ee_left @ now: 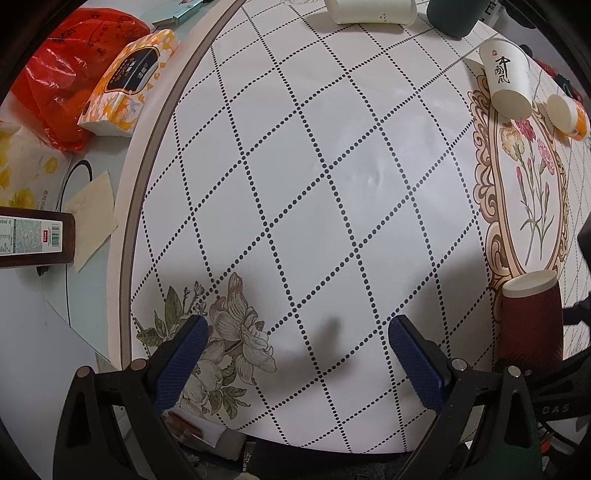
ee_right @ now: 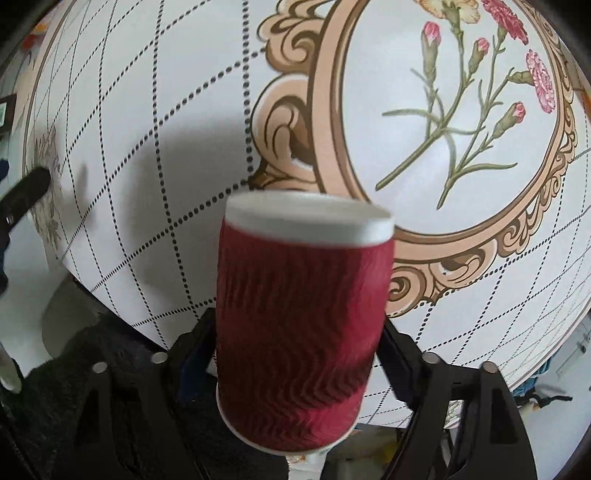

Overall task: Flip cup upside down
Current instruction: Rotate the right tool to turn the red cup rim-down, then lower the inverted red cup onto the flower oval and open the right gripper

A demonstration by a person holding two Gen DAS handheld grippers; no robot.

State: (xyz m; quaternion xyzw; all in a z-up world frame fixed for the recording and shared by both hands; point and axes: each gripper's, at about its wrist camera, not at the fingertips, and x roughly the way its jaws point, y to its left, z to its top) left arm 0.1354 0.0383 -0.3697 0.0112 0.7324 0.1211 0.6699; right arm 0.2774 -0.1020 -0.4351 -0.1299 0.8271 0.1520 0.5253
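A dark red ribbed paper cup (ee_right: 301, 317) with a white rim fills the right wrist view. My right gripper (ee_right: 295, 350) is shut on its sides and holds it above the patterned table (ee_right: 155, 122), white rim pointing away from the camera. The same cup (ee_left: 532, 317) shows at the right edge of the left wrist view. My left gripper (ee_left: 297, 339) is open and empty, hovering over the table's near edge above a flower print; its blue pads (ee_left: 181, 354) are wide apart.
Several other cups stand at the far side: a white cup with black characters (ee_left: 508, 83), a small orange-banded cup (ee_left: 569, 116), a white cup (ee_left: 373, 11), a dark green cup (ee_left: 456, 16). A tissue pack (ee_left: 129, 81), red bag (ee_left: 70, 70) and dark bottle (ee_left: 35, 240) lie left.
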